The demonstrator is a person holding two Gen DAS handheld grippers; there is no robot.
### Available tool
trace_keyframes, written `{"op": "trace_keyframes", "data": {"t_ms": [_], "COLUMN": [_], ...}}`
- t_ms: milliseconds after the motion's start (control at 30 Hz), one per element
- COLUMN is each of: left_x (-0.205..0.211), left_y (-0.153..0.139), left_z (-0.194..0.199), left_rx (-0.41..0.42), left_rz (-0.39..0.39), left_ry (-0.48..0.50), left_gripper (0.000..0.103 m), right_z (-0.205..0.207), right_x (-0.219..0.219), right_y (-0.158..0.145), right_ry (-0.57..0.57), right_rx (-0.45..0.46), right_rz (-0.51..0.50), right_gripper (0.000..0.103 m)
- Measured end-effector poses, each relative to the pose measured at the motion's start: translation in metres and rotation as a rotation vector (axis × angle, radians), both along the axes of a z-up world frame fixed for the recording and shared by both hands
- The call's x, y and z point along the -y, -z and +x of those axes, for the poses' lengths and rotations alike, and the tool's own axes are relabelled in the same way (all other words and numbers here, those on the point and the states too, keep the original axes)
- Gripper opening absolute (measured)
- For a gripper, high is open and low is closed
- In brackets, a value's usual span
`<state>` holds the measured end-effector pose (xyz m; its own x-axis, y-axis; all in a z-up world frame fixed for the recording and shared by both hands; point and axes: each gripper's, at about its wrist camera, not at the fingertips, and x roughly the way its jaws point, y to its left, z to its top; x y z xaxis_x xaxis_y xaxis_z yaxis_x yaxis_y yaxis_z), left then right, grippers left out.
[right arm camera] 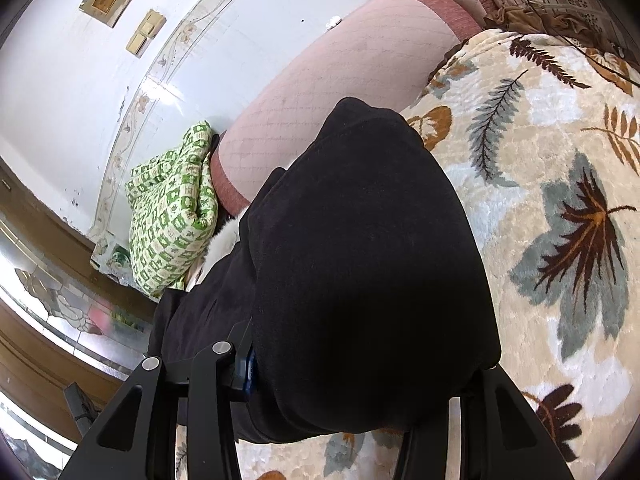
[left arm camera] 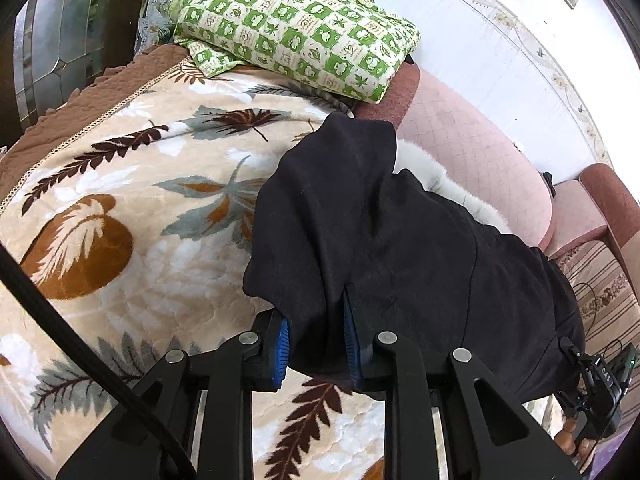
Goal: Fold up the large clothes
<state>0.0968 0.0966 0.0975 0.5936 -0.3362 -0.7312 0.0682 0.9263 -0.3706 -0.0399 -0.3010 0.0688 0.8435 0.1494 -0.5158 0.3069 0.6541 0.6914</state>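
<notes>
A large black garment [left arm camera: 400,248] with a white fur trim [left arm camera: 452,184] lies on a leaf-patterned blanket [left arm camera: 132,200]. My left gripper [left arm camera: 318,344] is shut on a fold of the black cloth, which bunches between its blue pads [left arm camera: 282,350]. In the right wrist view the same black garment [right arm camera: 360,260] drapes over my right gripper [right arm camera: 352,376] and hides most of its fingers; one blue pad [right arm camera: 249,372] shows pressed against the cloth. The right gripper also shows at the far right of the left wrist view [left arm camera: 600,384].
A green-and-white patterned pillow [left arm camera: 296,24] lies at the head of the bed, also in the right wrist view [right arm camera: 172,216]. A pink padded headboard [left arm camera: 472,152] runs behind the garment. A white wall [left arm camera: 500,32] stands behind it. Brown cloth and cables [right arm camera: 544,16] lie at the blanket's far corner.
</notes>
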Motion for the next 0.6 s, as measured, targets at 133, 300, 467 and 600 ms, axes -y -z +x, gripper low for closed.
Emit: {"op": "trace_keyframes", "data": {"t_ms": [133,300,467,600], "left_x": [-0.005,-0.01,-0.017,-0.023], "left_y": [0.007,0.024,0.038,0.055], "left_z": [0.003,0.012,0.022,0.036], "left_rx": [-0.023,-0.041,-0.054,-0.103], "left_rz": [-0.021,-0.079,-0.168,-0.236], "left_ry": [-0.007,0.005,0.009,0.031], "left_gripper": [0.036,0.069,0.08,0.081], "right_z": [0.004,0.005,0.005,0.005], "right_x": [0.01,0.014,0.007,0.004], "right_y": [0.019,0.035,0.05,0.059], "right_ry": [0.013,0.024,0.039,0.05], "right_rx": [-0.05,-0.082,-0.113,-0.129], "right_rz": [0.046,0.102,0.108,0.115], "right_gripper": [0.051,0.077,0.094,0.099]}}
